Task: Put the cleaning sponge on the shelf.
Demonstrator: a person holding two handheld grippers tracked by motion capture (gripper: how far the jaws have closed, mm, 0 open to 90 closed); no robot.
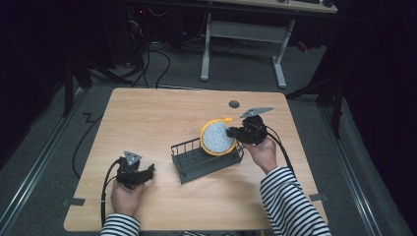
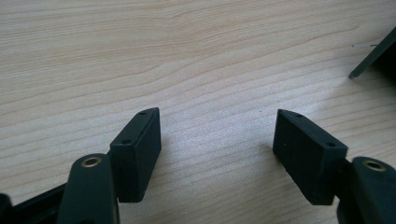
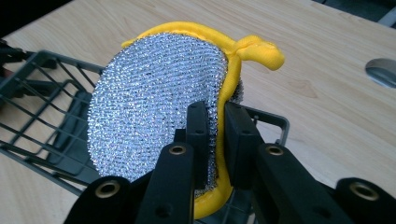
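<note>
wooden table (image 1: pixel 162 118), centre of the high view. dark wire basket (image 1: pixel 206 160) sits mid-table, slightly right of centre.

right gripper (image 1: pixel 231 132), right of centre in the high view, pinches a round scouring pad (image 1: pixel 216 137), silver mesh face with yellow rim and a yellow loop at its top. pad held upright on edge above the basket's right end. in the right gripper view the jaws clamp the pad's (image 3: pixel 154 116) rim at lower centre, close together, basket (image 3: pixel 42 121) wires at left and beneath.

left gripper (image 1: pixel 150 171), lower left of the high view, well apart from the basket. in the left gripper view its jaws stand wide over bare wood, nothing between them; a dark basket corner (image 2: pixel 373 53) shows at upper right.

small round grey hole (image 1: pixel 234 103) in the table, above the pad.
</note>
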